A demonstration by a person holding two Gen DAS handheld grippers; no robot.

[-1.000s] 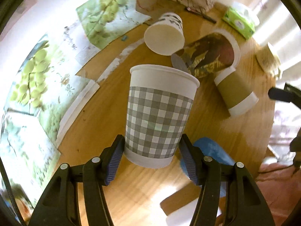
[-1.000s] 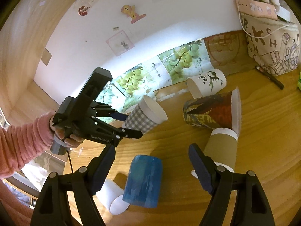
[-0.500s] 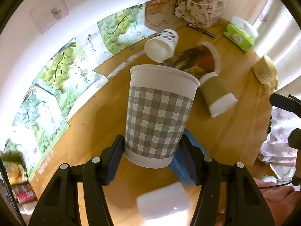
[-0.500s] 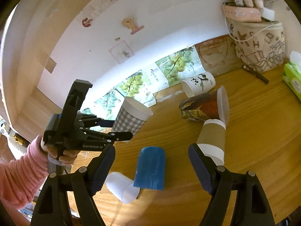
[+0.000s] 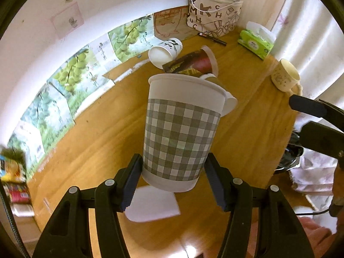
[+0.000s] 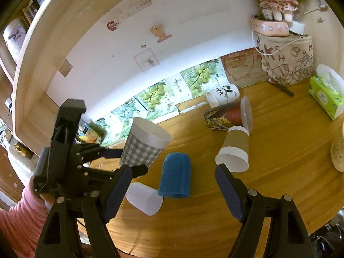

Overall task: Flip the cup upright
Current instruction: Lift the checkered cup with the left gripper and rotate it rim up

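My left gripper (image 5: 173, 185) is shut on a grey-and-white checked paper cup (image 5: 180, 129), gripping it near its base and holding it in the air above the wooden table (image 5: 96, 133), mouth up and tilted. The same cup (image 6: 146, 144) and left gripper (image 6: 120, 161) show at the left of the right wrist view. My right gripper (image 6: 173, 193) is open and empty, above a blue cup (image 6: 175, 175) standing mouth down.
A white cup (image 6: 144, 197) lies on its side by the blue one. A brown-sleeved cup (image 6: 234, 148), a dark printed cup (image 6: 228, 114) and a panda cup (image 6: 222, 95) lie on the table. A tissue pack (image 6: 325, 93), a mug (image 5: 284, 78) and a bag (image 6: 286, 62) stand at the right.
My left gripper has lifted the checked cup higher and back from the table. My right gripper has also pulled up and back, so more of the table shows.
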